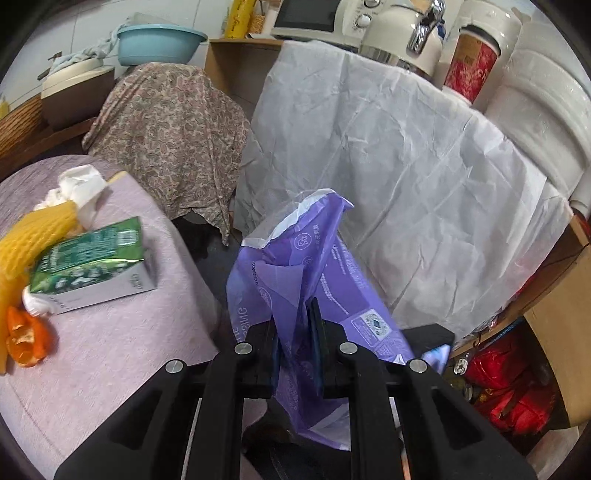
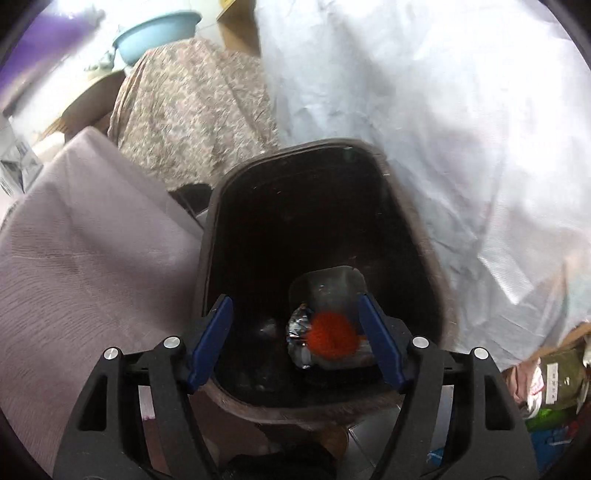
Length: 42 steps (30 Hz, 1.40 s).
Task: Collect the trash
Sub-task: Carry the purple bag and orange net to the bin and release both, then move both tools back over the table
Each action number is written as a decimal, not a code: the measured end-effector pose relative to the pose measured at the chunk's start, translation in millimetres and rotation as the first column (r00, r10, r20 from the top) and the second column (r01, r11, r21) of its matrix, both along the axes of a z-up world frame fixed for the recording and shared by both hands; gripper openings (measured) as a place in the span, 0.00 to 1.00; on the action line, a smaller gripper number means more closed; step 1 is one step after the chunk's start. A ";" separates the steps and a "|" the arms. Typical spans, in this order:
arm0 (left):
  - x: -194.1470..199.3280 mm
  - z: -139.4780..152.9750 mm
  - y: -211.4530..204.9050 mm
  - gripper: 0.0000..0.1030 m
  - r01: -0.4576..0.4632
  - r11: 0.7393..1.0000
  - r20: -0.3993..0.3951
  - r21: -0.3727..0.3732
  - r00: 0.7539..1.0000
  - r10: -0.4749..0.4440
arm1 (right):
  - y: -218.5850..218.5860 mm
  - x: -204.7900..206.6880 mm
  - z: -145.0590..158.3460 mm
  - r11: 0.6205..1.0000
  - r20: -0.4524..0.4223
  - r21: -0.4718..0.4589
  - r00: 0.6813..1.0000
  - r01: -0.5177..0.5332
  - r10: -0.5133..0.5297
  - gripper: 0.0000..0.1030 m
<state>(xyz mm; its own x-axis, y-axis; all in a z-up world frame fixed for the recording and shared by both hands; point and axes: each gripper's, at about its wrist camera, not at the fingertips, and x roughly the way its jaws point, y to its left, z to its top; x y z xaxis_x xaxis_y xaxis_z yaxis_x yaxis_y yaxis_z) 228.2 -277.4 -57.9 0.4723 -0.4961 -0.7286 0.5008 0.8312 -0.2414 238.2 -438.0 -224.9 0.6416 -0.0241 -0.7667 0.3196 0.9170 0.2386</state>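
My left gripper is shut on a crumpled purple plastic bag, which stands up between its pads. To its left, on a lilac-covered table, lie a green carton, a yellow foam net, orange peel and white tissue. My right gripper hangs open over a dark trash bin with nothing pressed between its blue pads. Inside the bin are a blurred orange piece, crumpled foil and a clear plastic tray.
A floral cloth drapes over something behind the table, and a large white sheet covers the furniture beside the bin. A blue basin and a kettle stand at the back. Red bags lie low on the right.
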 end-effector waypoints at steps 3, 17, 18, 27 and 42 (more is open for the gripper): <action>6.6 -11.0 -19.3 0.13 0.005 0.999 0.002 0.040 1.000 -0.005 | -16.7 -16.5 9.4 0.999 0.020 0.019 0.998 0.051 -0.051 0.75; 27.4 -52.4 -89.0 0.13 0.042 0.989 -0.017 0.143 0.999 -0.040 | -70.9 -76.0 33.1 0.975 0.069 -0.009 0.973 0.222 -0.221 0.78; 28.6 -55.1 -90.4 0.14 0.044 0.988 -0.024 0.149 0.999 -0.041 | -73.2 -77.9 34.4 0.973 0.073 -0.016 0.971 0.230 -0.229 0.78; 24.7 -46.7 -79.9 0.62 0.032 0.990 0.022 0.135 0.999 -0.036 | -82.1 -85.4 41.6 0.967 0.088 -0.021 0.964 0.255 -0.252 0.79; -15.3 14.0 -10.3 0.79 0.033 0.999 0.078 -0.005 0.996 -0.033 | -48.5 -89.0 72.8 0.979 0.147 -0.009 0.969 0.204 -0.200 0.80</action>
